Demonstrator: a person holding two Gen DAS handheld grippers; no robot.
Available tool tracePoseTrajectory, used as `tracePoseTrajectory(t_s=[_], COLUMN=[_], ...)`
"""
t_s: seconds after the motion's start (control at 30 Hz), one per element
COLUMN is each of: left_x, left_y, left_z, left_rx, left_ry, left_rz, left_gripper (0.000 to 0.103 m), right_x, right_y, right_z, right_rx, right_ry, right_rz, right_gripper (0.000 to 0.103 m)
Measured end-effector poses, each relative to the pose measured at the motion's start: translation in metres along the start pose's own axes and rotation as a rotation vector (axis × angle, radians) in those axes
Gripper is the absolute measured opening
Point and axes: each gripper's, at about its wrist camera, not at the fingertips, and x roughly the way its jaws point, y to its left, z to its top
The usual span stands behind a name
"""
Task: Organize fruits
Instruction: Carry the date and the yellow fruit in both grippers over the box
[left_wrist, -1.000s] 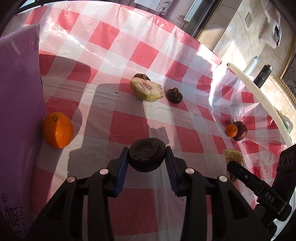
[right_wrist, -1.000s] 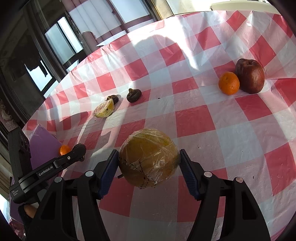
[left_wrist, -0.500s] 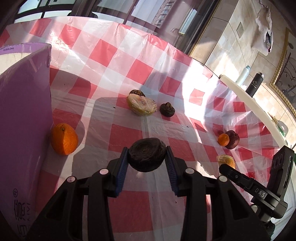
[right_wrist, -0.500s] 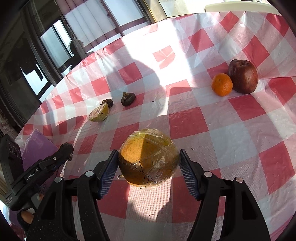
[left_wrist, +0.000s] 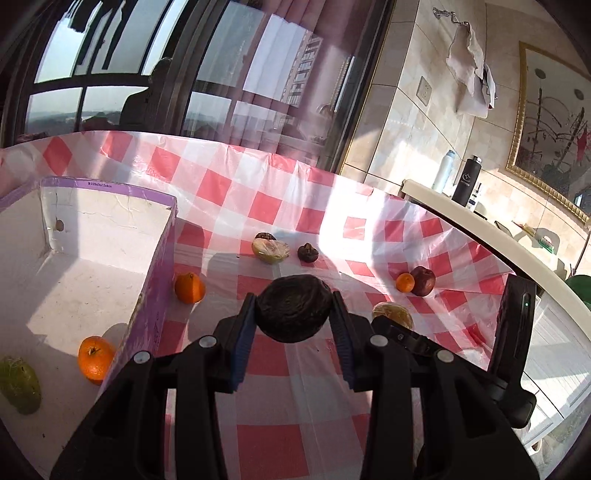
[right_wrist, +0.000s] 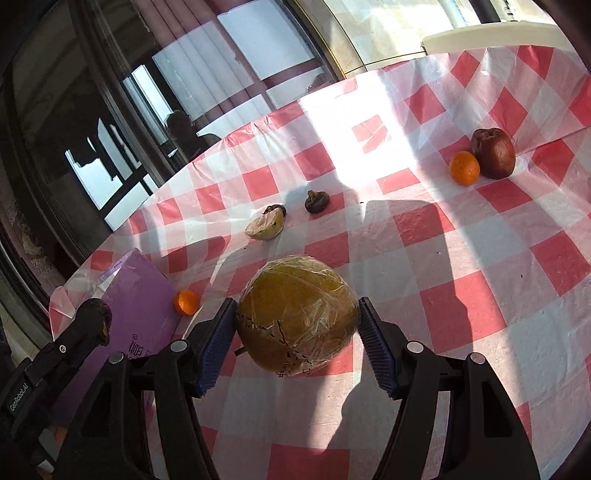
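Left wrist: checked tablecloth (left_wrist: 280, 206) by windows (left_wrist: 110, 74); each tool grasps fruit.

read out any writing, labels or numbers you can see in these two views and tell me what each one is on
"GenRobot.AI": white lettering on the black body of the left gripper, seen in the right wrist view.
Small dark print on the top edge of the purple box: too small to read.
White print with a circled mark on the purple box's side wall, right wrist view: partly hidden, not readable.
White logo on the black bottle: too small to read.
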Motion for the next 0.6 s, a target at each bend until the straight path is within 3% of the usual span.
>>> tracePoseTrajectory(t_s=[0.23, 0.6], left_x=[-0.058, -0.116], left_y=[0.014, 0.096], left_z=[0.025, 0.041], left_rx=[-0.011, -0.05], left_ry=[-0.094, -0.111], left_rz=[0.039, 0.256], left_gripper=[0.039, 0.039], right_x=[-0.008, -0.01], right_y=[0.087, 0.201], right_z=[-0.001, -0.013], right_rx=[-0.165, -0.335], right_ry=[-0.008, 0.012], right_rz=[0.125, 0.297], right_gripper=[0.065, 0.065])
